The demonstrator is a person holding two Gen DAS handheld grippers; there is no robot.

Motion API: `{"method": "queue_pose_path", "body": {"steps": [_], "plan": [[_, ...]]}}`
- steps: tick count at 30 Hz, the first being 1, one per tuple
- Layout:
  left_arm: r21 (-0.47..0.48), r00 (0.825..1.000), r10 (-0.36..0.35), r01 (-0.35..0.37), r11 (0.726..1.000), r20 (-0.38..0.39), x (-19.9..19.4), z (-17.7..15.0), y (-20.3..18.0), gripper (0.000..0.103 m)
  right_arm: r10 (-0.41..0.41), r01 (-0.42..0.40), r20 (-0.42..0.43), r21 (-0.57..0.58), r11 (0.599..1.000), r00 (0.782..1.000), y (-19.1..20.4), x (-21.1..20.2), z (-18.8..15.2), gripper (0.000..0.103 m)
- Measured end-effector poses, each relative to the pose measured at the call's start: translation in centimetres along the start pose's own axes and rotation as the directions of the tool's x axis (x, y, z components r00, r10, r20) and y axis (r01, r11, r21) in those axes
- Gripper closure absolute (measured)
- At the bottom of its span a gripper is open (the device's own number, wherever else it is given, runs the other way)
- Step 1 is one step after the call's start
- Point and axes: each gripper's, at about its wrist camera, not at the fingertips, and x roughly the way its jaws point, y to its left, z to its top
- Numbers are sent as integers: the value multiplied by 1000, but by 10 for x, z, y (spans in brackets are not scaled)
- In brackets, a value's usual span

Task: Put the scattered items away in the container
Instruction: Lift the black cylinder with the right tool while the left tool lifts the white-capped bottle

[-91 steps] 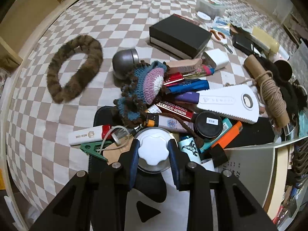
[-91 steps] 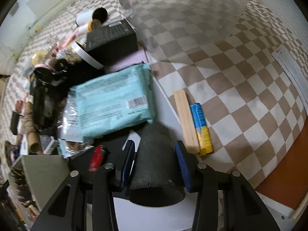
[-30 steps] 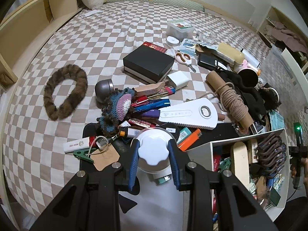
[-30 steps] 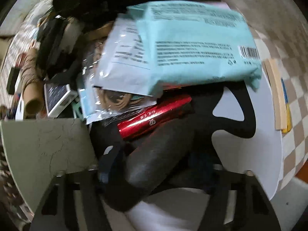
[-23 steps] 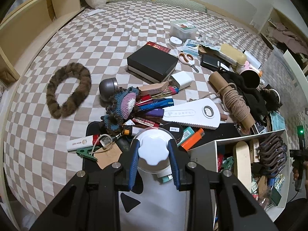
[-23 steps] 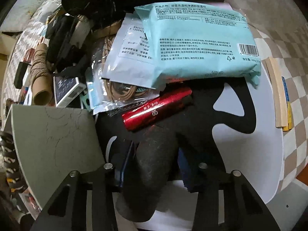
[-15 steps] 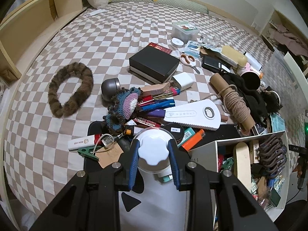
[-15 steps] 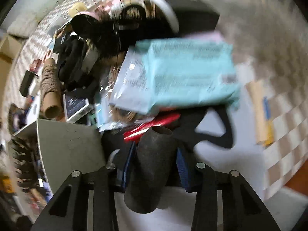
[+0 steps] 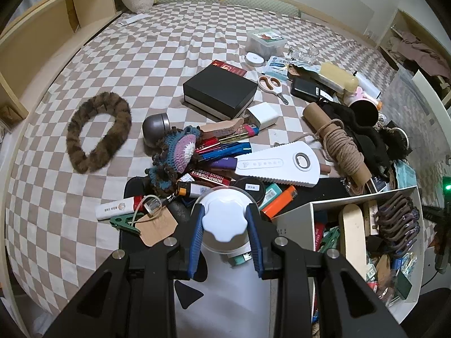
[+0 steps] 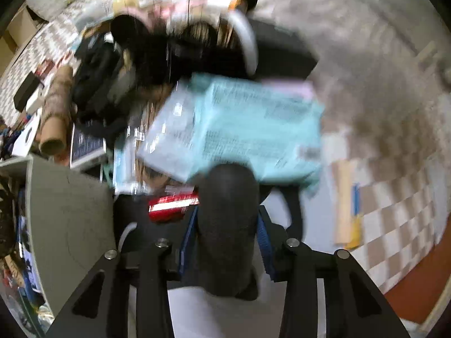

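My left gripper (image 9: 225, 219) is shut on a clear round jar with a white scalloped lid (image 9: 224, 218), held above the clutter just left of the white container (image 9: 293, 214). The container is at lower right, full of items. My right gripper (image 10: 228, 217) is shut on a black foam cylinder (image 10: 227, 225), held over a red tube (image 10: 173, 207) and below a teal packet (image 10: 248, 129). The right wrist view is blurred by motion. The container's grey wall (image 10: 67, 219) is at its left.
A checkered bedspread (image 9: 141, 56) carries a fur ring (image 9: 98, 131), a black box (image 9: 220, 93), scissors (image 9: 270, 84), a white scraper (image 9: 279, 163), a rope spool (image 9: 338, 146), pens and a crochet piece (image 9: 174, 155). A wooden stick (image 10: 344, 197) lies at right.
My left gripper has lifted the jar and drawn back, so the container has come into view. My right gripper has swung over the pile with the foam cylinder still held.
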Motion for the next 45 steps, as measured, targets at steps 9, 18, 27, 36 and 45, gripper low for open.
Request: {"method": "queue_pose_path", "body": {"steps": [9,18,27,36,45], "plan": [[2,1000,1,-1,1000,-6,3,1,-3,73,-2,2,-34,15,1000,999,-1,12,-2,59],[6,1000,-6,6,1000,13,3,2,-3,73,122,-143,149,140,980,981,-21,-45,1,60],[30,999,-19,18,999,28,-5,1,-12,73,158,-189,209,140,972,965,-21,-67,9,89],[38,1000,-16,16,999,17,-3,-1,-13,73,5,-6,94,13,1000,996,2,-33,1,6],[37,1000,-14,14,999,9,-3,-3,-13,73,115,-111,-246,27,993,963,4,33,-19,56]]}}
